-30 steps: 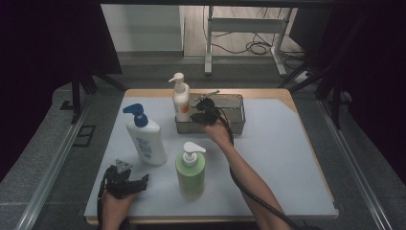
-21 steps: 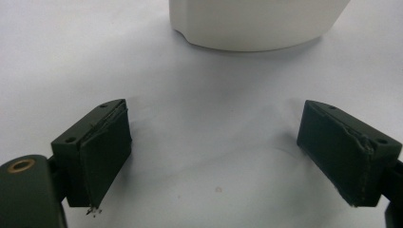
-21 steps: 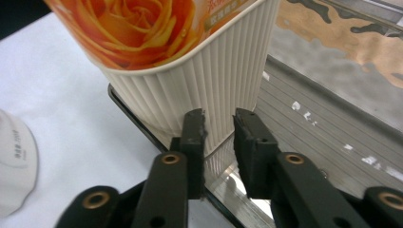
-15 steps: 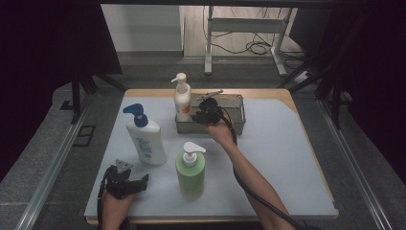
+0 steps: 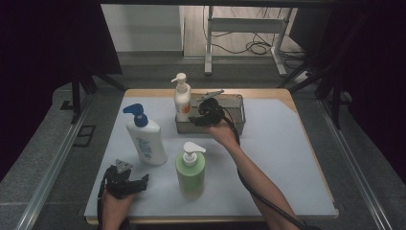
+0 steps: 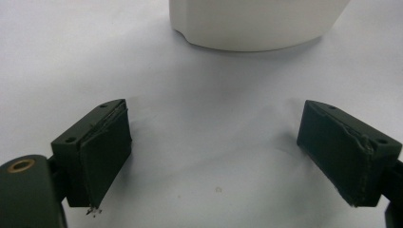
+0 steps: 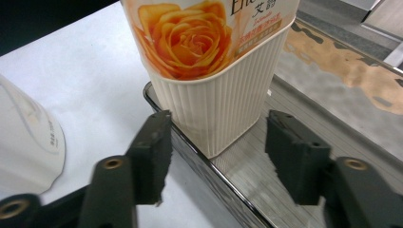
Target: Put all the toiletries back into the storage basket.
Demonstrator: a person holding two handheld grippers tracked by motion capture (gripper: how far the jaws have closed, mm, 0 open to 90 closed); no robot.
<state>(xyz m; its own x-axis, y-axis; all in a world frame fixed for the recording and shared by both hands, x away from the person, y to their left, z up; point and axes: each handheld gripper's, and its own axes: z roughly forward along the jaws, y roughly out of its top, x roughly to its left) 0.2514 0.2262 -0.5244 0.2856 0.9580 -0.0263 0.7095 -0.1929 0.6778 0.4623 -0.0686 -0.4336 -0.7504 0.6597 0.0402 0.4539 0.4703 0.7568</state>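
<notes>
Resting near the table's front left corner, the left gripper sits released and empty. Farther right, the cream rose-label pump bottle stands in the metal tray's left end, between the right gripper's jaws, which have just been opening, pads clear of it.

rose-label bottle upright in metal tray corner | right gripper jaws just opened, clear of bottle
</notes>
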